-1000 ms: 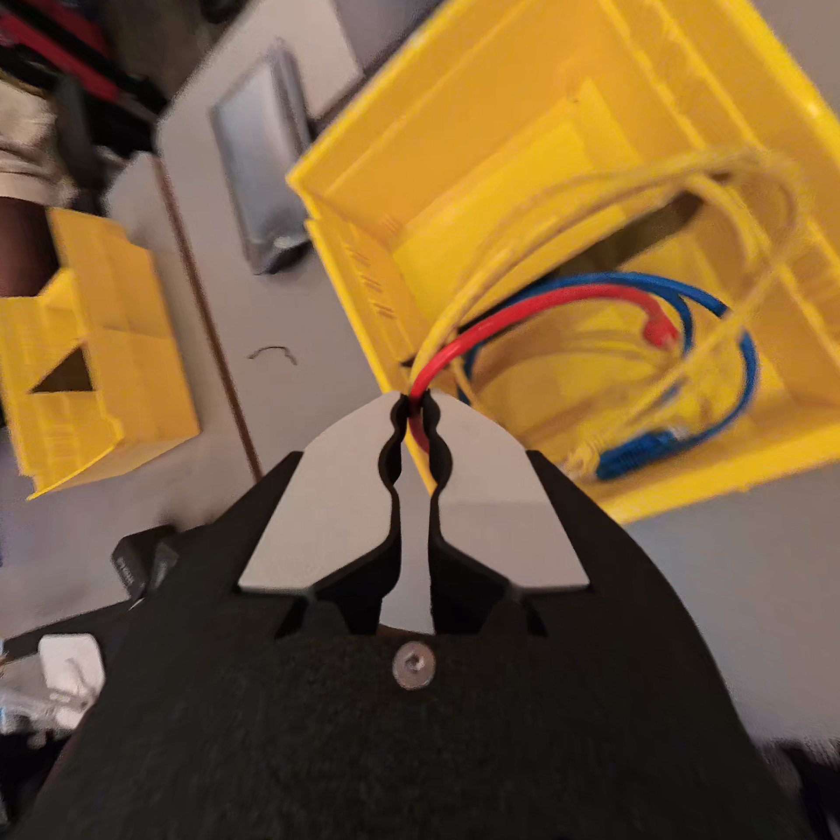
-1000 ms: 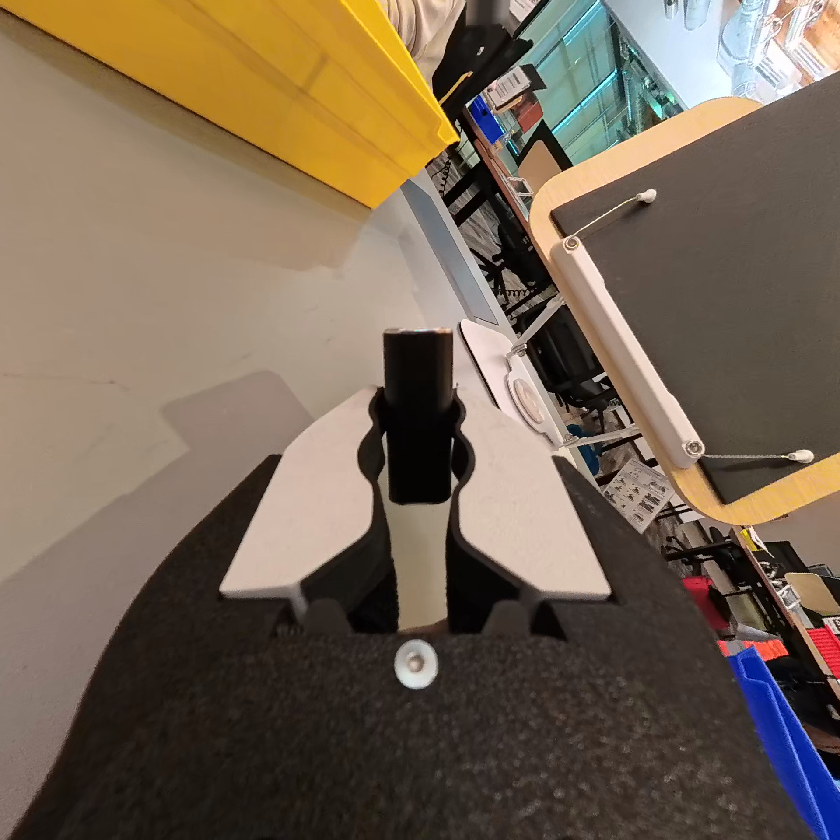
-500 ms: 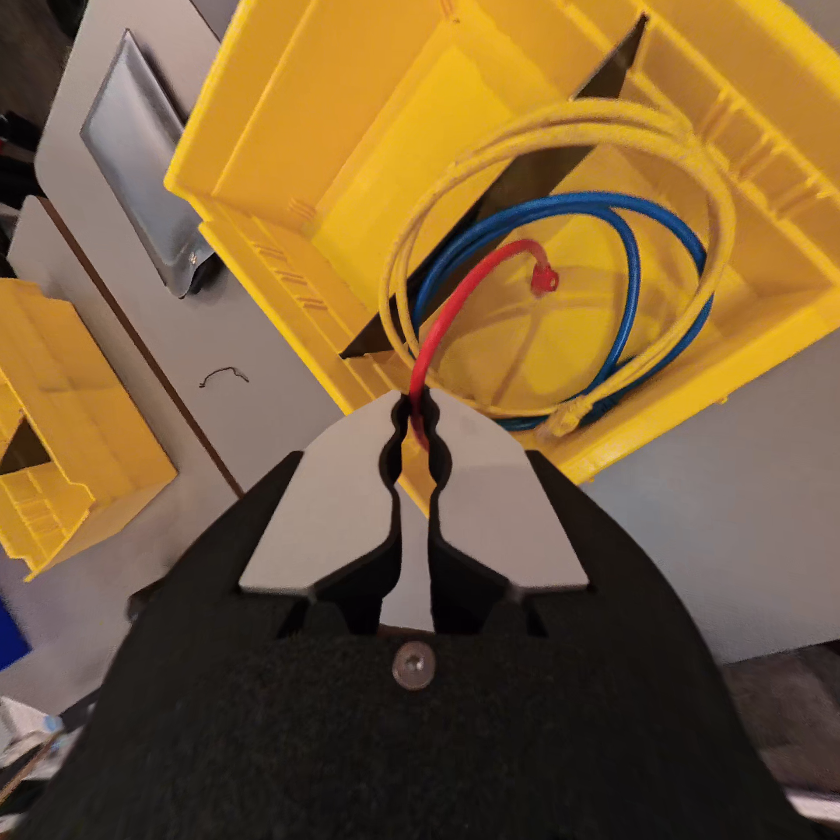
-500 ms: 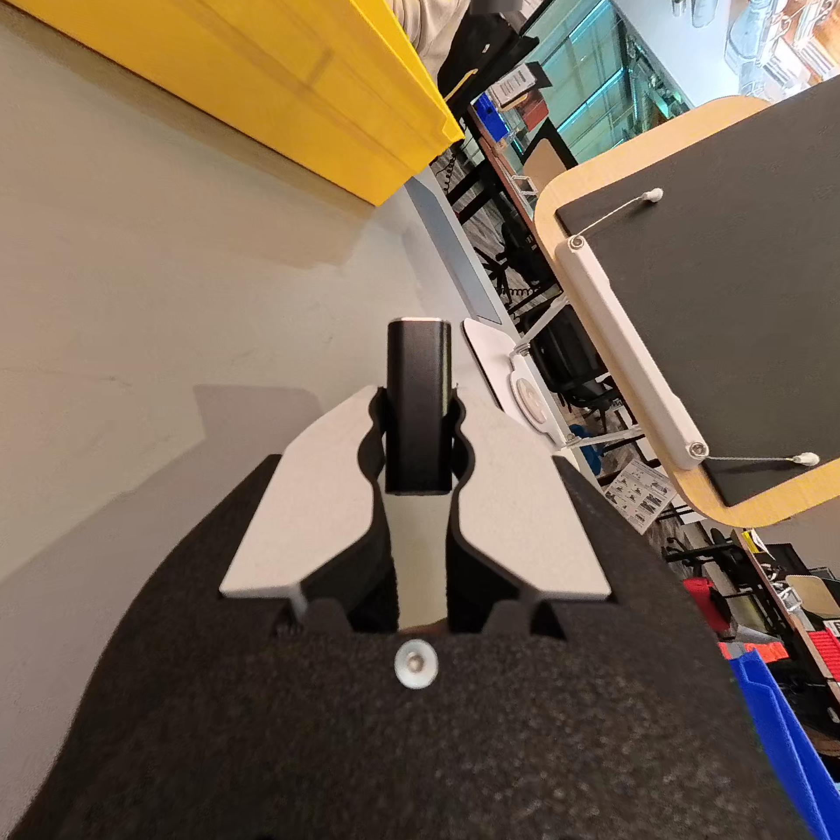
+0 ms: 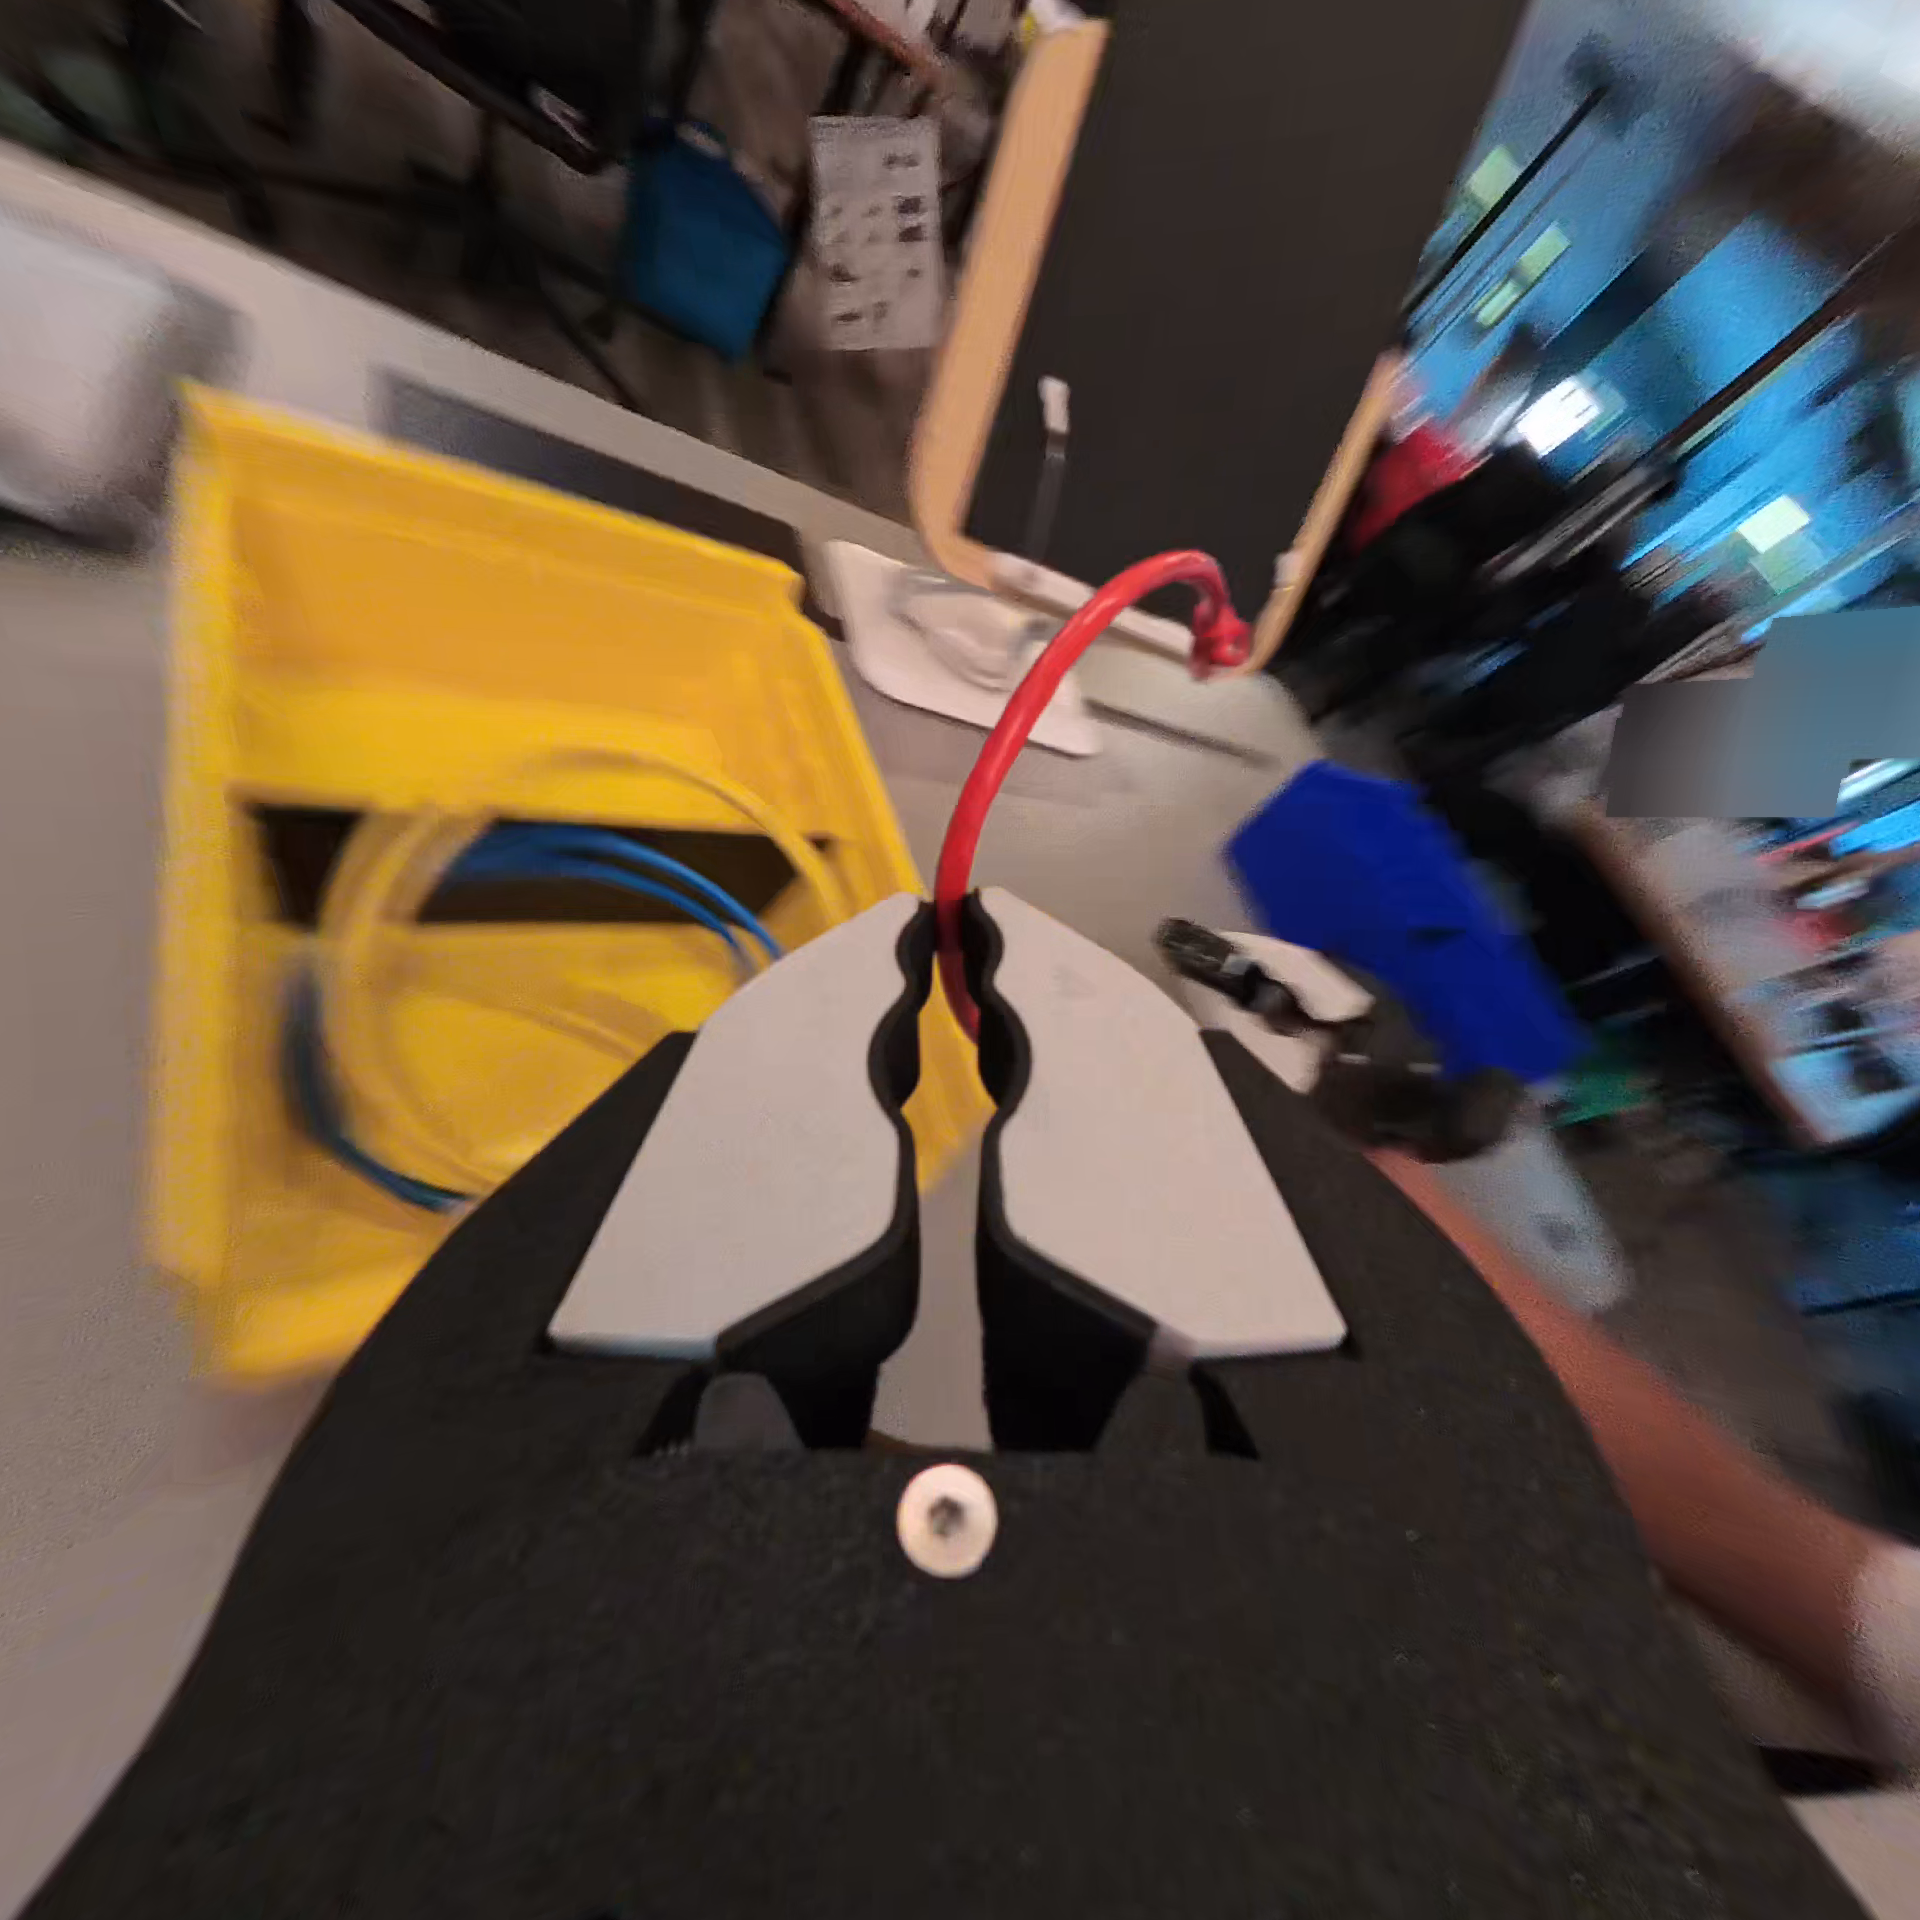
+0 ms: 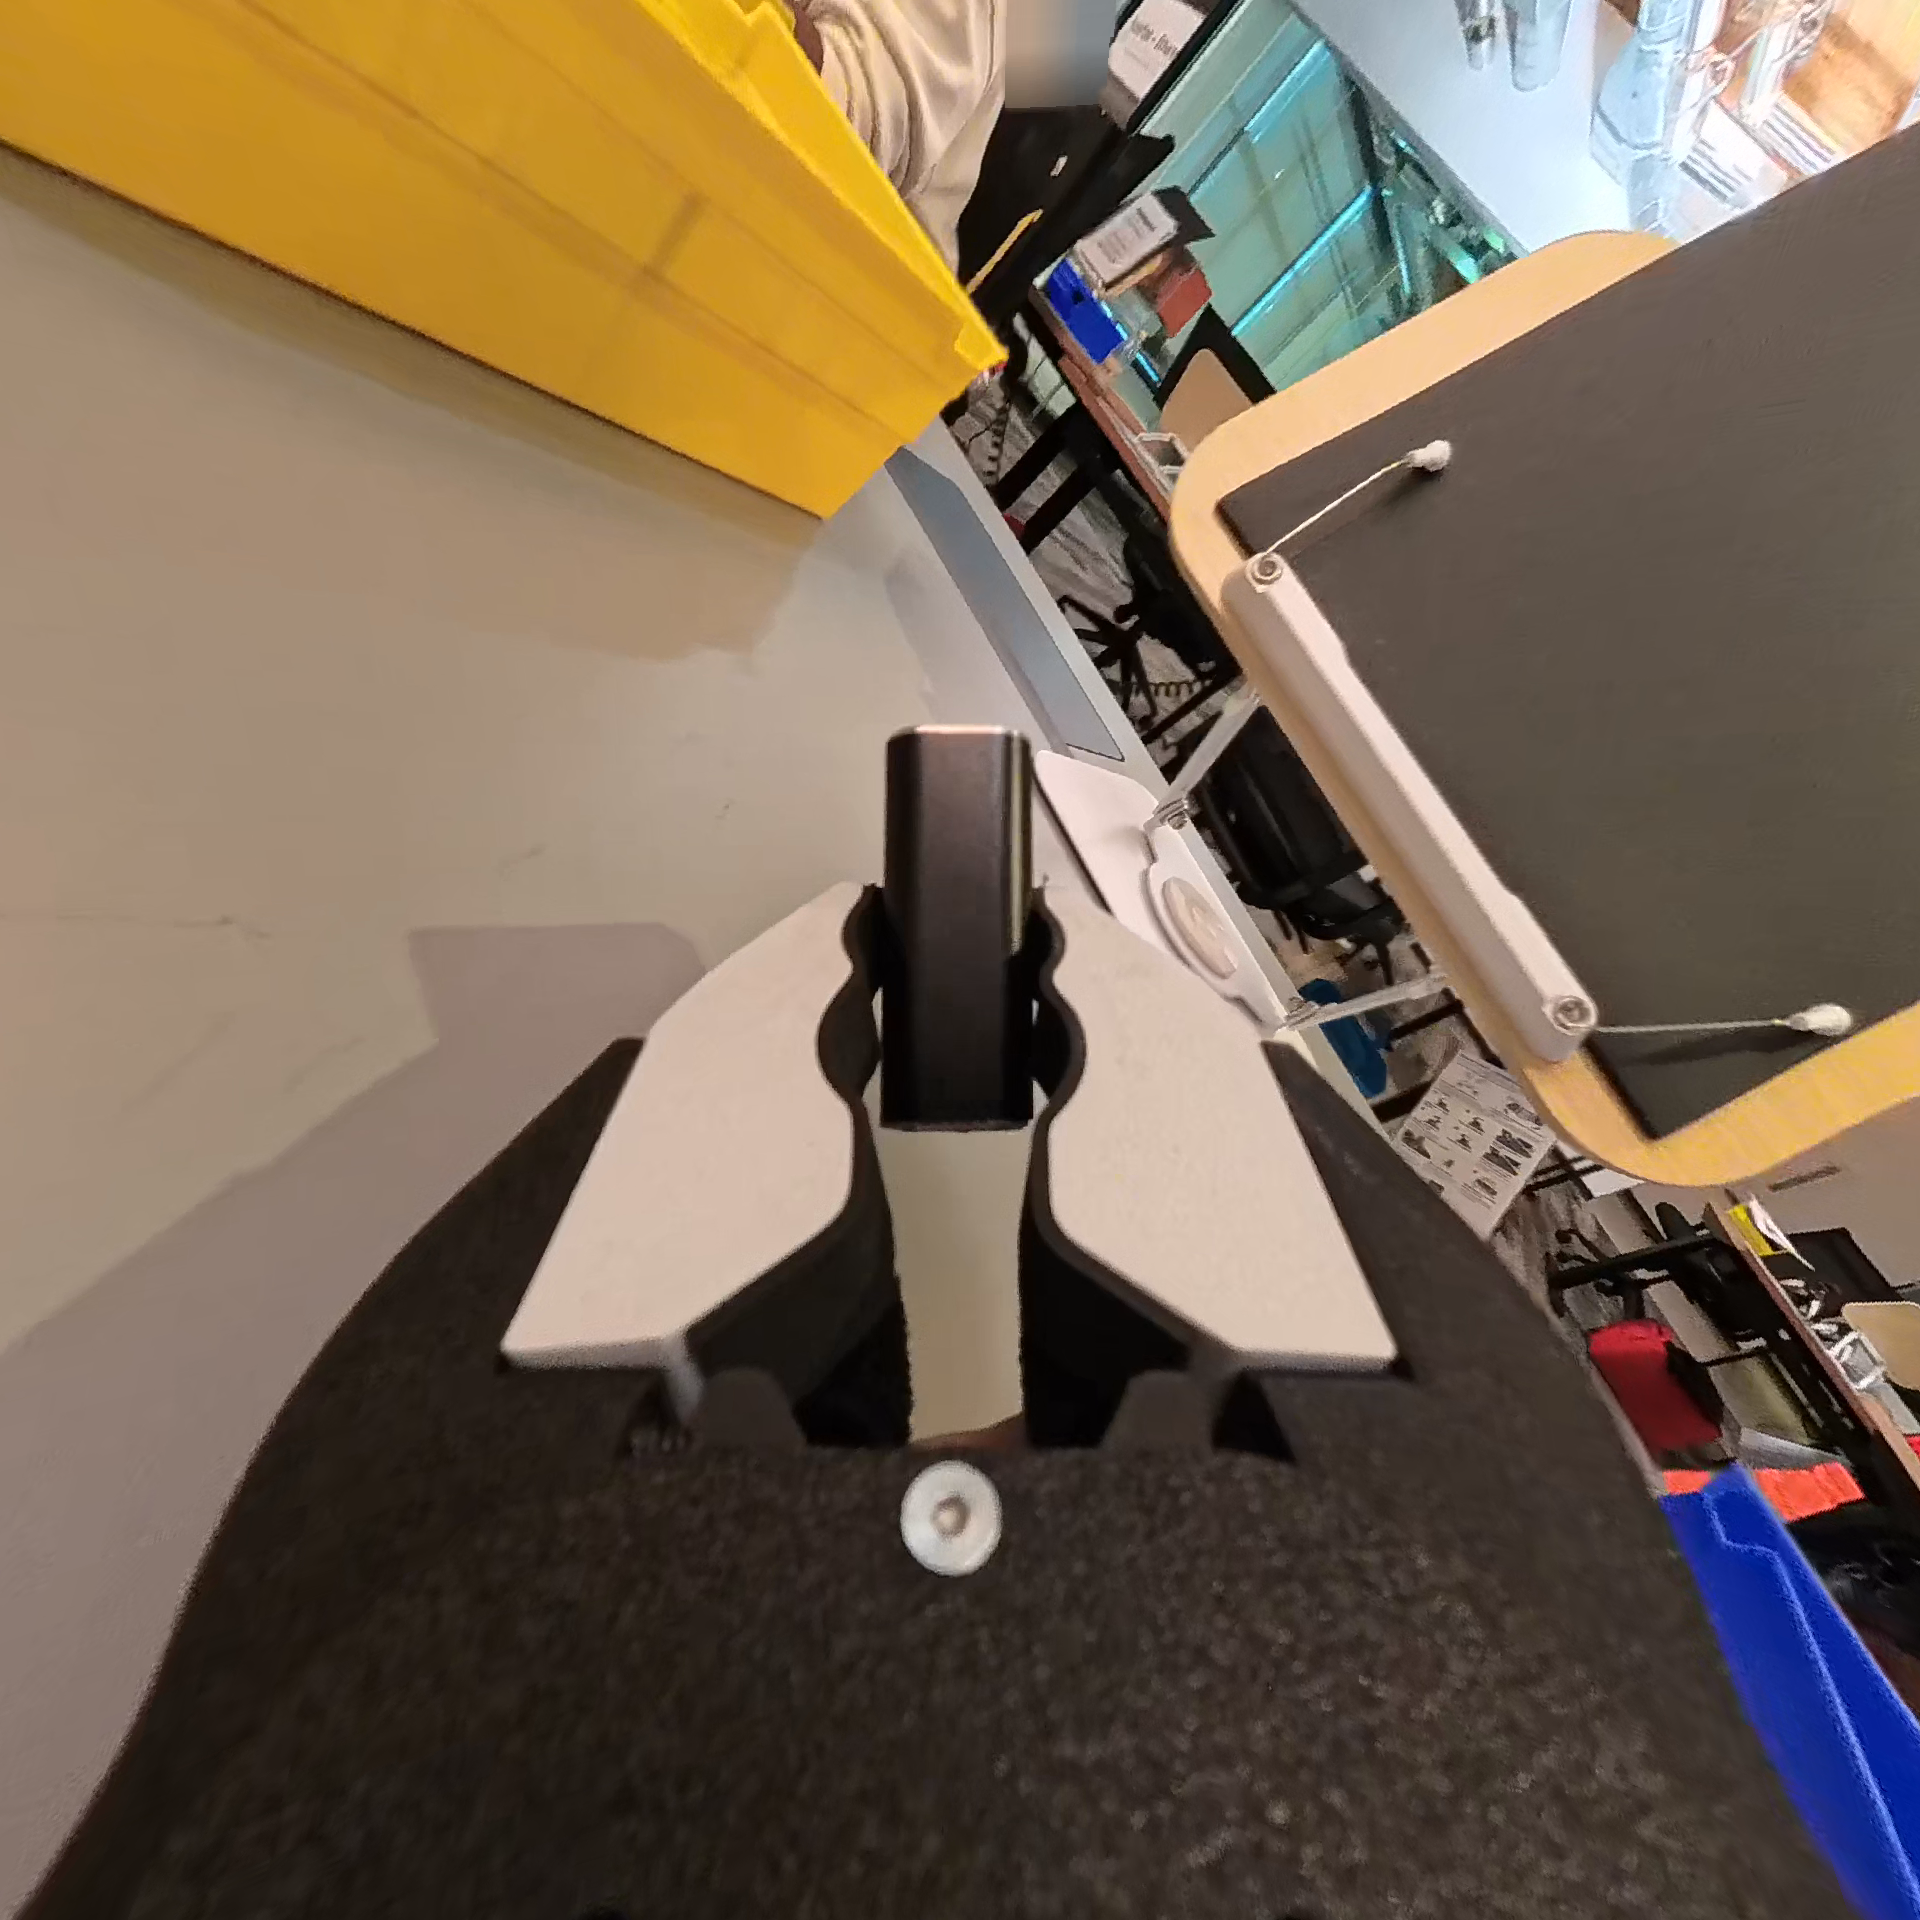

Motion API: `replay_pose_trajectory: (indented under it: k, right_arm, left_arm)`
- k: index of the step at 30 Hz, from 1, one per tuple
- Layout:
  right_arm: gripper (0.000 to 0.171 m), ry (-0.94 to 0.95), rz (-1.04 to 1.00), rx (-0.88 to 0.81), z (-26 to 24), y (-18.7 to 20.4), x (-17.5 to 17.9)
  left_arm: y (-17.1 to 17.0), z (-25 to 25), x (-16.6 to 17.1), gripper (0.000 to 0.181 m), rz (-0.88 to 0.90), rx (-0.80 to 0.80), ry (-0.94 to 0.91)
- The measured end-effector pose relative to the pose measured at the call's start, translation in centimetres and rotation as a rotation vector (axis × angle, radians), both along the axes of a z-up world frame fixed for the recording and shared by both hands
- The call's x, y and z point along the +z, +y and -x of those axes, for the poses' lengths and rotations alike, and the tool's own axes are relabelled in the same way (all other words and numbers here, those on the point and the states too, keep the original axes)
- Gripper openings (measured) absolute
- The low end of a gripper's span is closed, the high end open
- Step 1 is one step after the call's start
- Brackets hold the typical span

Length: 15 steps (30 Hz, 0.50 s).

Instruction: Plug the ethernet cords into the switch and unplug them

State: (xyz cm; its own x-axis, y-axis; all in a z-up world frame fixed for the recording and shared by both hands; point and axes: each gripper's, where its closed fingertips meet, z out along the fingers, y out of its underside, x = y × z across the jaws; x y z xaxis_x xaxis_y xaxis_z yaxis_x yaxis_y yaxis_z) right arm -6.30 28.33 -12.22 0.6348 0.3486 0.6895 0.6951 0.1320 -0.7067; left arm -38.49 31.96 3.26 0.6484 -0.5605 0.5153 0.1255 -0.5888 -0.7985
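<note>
The left hand-held gripper (image 5: 948,914) is pinched nearly closed on a red cord (image 5: 1023,707), gripping it right at the fingertips; the cord arcs up and to the right in the air, and its red plug (image 5: 1218,636) dangles free at the far end. Just left of it on the pale tabletop (image 5: 83,935) sits a yellow bin (image 5: 499,644), open side up, and inside it lie a coiled yellow cord (image 5: 364,935) and a blue cord (image 5: 623,868) looped together against the bin's floor; the view is blurred, so their plugs cannot be made out. To the right, the other gripper shows as a blue handle (image 5: 1403,914) with dark fingers, near the tabletop's edge. The right hand-held gripper (image 6: 956,935) is narrowed around a black box-shaped switch (image 6: 954,894), clamped by its sides between the fingertips, with one end sticking out beyond them above the tabletop (image 6: 364,727). No ports show on the faces turned this way. The yellow bin (image 6: 623,208) appears beyond it at the upper left, only its outer wall and rim visible from here, well apart from the switch. A dark board with a wooden edge (image 6: 1558,520) stands at the right, past the tabletop's far edge.
</note>
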Motion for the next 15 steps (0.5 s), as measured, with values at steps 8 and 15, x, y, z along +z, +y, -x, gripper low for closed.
replay_pose_trajectory:
  k: [8,15]
  right_arm:
    - [0.026,0.081,0.006,-0.021,-0.9,0.3,0.7]
    - [0.026,0.034,0.009,-0.010,-0.4,0.1,0.2]
  left_arm:
    - [-14.9,-8.7,-15.3,0.005,0.399,0.228,-0.331]
    - [-20.3,-14.1,-18.4,0.032,0.431,0.108,-0.234]
